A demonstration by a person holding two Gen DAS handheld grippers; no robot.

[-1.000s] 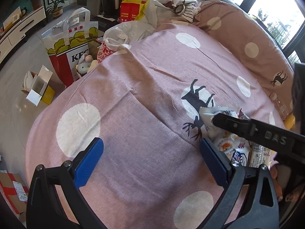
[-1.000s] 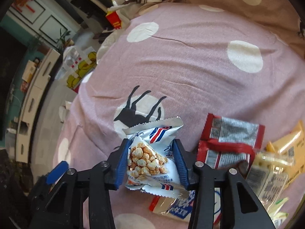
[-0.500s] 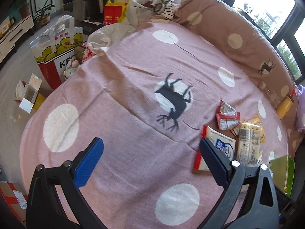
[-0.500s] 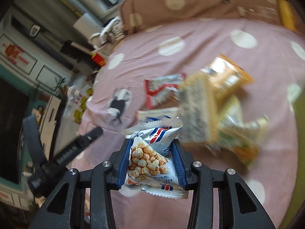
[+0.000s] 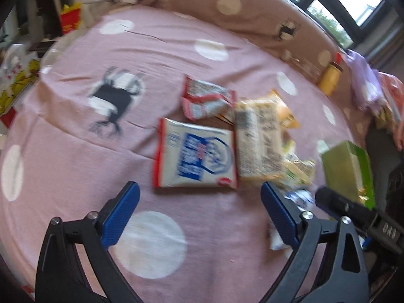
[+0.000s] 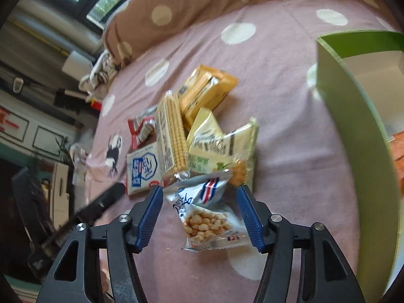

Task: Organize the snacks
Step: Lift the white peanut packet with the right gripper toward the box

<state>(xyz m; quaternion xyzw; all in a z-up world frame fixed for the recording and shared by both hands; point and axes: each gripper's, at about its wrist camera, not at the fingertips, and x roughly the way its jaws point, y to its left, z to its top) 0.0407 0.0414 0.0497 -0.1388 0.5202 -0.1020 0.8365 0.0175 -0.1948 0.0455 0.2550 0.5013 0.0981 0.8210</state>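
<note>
While both grippers' jaws gape, the peanut packet (image 6: 209, 217) lies between the right's.

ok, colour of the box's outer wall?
Green box, pale inside; clearest in the right wrist view.

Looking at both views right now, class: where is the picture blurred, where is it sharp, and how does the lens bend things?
Left wrist view: motion blur smears the snack pile and deer print; the left tool stays sharp. Right wrist view: crisper, though the peanut bag and green box are soft. Both: fisheye curves the bed edge, corners dark.
</note>
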